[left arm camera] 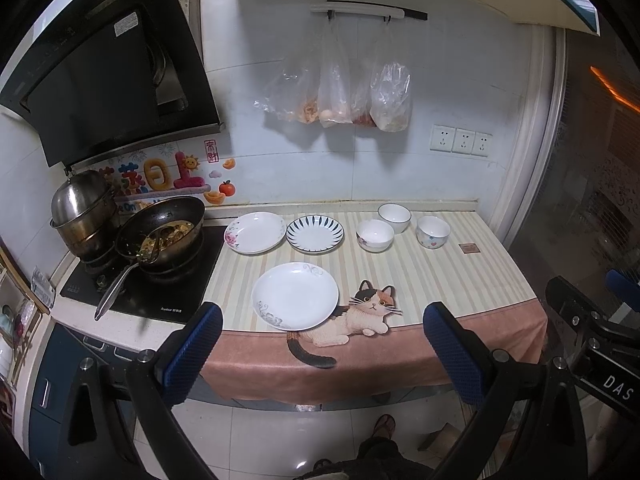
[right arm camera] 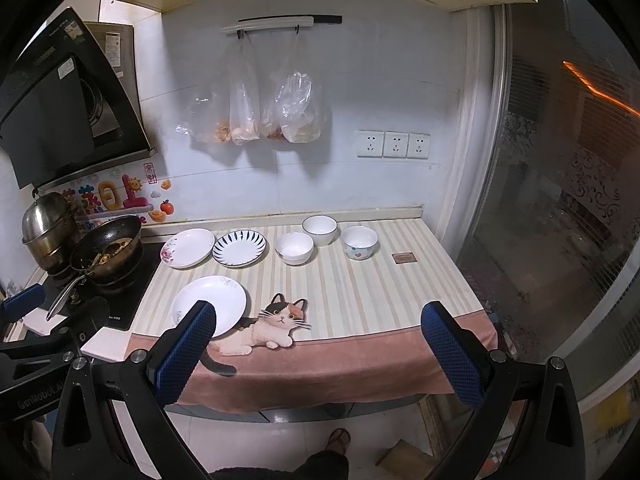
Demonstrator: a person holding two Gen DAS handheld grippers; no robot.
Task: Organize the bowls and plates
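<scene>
Both of my grippers are held off the front edge of the worktop [left arm camera: 440, 280], above the floor. My left gripper [left arm camera: 322, 344] has its fingers [left arm camera: 192, 354] spread wide, nothing between them. My right gripper [right arm camera: 318, 344] is the same: fingers [right arm camera: 182, 354] wide apart, holding nothing.

Worktop carries a striped cloth with a pink border and a cat print [left arm camera: 360, 314].

Plates: a white plate with grey scrollwork [left arm camera: 295, 295] lies nearest the front, its rim overlapping the cat print's left side. Behind it, a white plate with pink flowers [left arm camera: 255, 233] and a plate with dark blue rim strokes [left arm camera: 315, 234] lie side by side, rims close or just touching; I cannot tell which.

Bowls, right of the plates: a flower-patterned bowl [left arm camera: 375, 235], a plain white bowl with dark rim [left arm camera: 394, 213] just behind it, and a bowl with a red heart [left arm camera: 433, 232] set apart to the right. All upright, none stacked.

Left of the cloth: wok with food [left arm camera: 160, 232] on the hob, steel pot [left arm camera: 82, 208] behind it. Plastic bags [left arm camera: 340, 92] hang on the wall.
</scene>
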